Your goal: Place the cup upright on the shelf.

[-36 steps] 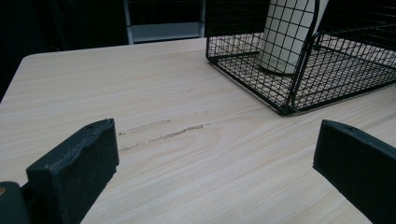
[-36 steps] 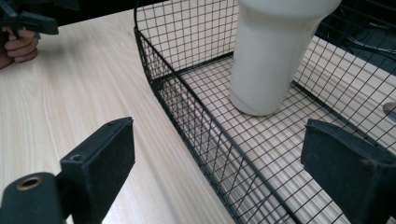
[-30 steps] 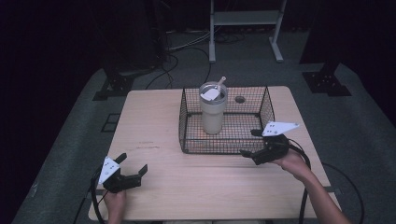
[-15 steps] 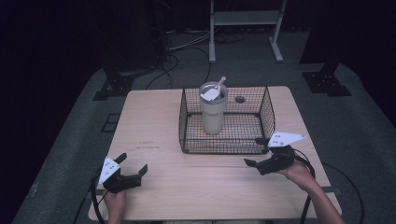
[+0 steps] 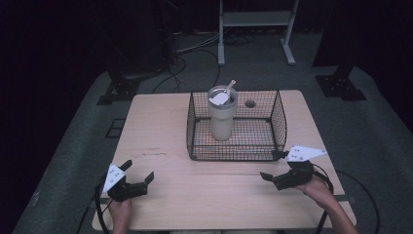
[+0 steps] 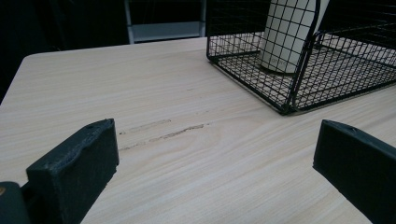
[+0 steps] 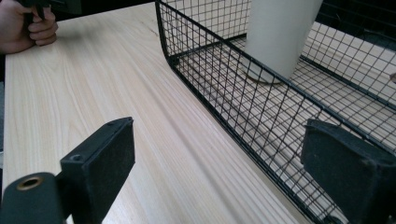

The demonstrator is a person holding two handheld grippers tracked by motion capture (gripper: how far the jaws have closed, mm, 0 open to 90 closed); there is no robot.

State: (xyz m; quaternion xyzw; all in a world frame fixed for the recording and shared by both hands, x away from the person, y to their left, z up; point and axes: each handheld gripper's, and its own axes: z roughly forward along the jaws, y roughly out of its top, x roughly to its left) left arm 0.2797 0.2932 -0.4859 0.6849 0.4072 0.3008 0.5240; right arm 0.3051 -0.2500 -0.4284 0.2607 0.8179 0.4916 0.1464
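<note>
The tumbler stands upright inside the wire basket, just beyond whose front wall the right gripper rests with jaws spread, empty.

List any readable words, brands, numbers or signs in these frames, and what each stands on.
None can be read.
Tumbler in the basket: faint marks near its base in the left gripper view, too blurred to read.
Table: scuffs, no text.
</note>
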